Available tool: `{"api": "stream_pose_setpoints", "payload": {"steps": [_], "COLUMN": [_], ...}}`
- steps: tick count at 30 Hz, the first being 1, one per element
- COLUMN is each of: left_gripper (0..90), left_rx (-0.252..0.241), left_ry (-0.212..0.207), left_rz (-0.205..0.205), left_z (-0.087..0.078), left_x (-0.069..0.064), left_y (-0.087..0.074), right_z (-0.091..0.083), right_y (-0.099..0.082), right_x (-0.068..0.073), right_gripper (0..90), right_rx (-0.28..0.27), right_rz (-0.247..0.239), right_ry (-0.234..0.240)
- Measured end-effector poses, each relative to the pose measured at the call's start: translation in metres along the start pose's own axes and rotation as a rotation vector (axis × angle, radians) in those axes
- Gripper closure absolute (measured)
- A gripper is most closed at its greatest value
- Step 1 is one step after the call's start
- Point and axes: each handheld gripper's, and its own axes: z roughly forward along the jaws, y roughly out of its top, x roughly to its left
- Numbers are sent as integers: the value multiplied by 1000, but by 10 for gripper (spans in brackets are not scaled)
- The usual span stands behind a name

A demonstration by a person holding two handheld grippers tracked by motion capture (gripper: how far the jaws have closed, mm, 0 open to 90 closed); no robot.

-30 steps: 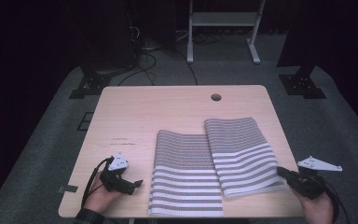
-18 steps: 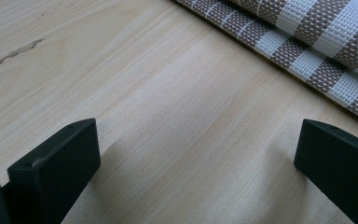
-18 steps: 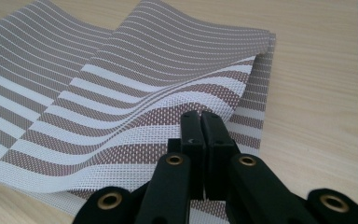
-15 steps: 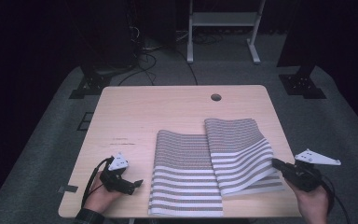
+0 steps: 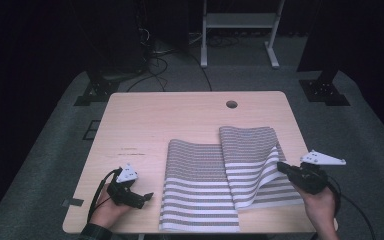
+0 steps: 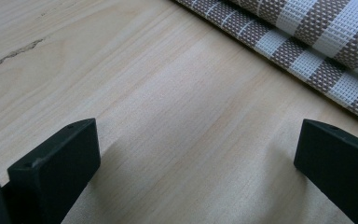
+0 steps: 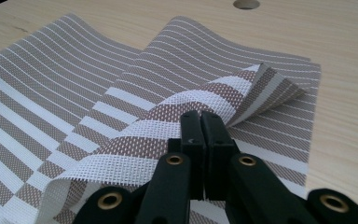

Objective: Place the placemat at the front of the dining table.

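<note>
Table (image 5: 180,125): pale wood, matt, fine straight grain, one dark hairline mark in the left gripper view. Two striped mats (image 5: 200,185): coarse open-weave cloth or woven plastic mesh, brown and white bands, matt, rough-textured; which fibre cannot be told. Right gripper (image 7: 200,126): matt black plastic, brass-coloured metal rivets at its links. Left gripper (image 6: 196,158): same matt black finish, slightly scuffed edges.

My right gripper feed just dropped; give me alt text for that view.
The right gripper, jaws shut, pinches the edge of a brown-and-white striped woven placemat and lifts it into a curl. A second striped placemat lies flat alongside on the wooden table.
</note>
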Motion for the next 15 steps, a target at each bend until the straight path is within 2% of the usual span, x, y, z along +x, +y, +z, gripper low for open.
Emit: {"api": "stream_pose_setpoints", "payload": {"steps": [8, 15], "left_gripper": [0, 0], "left_rx": [0, 0], "left_ry": [0, 0], "left_rz": [0, 1], "left_z": [0, 0], "left_x": [0, 0], "left_y": [0, 0], "right_z": [23, 35], "right_y": [10, 19], "right_x": [10, 18], "right_gripper": [888, 888], "right_rx": [19, 20], "right_rz": [-31, -53], "right_ry": [32, 47]}}
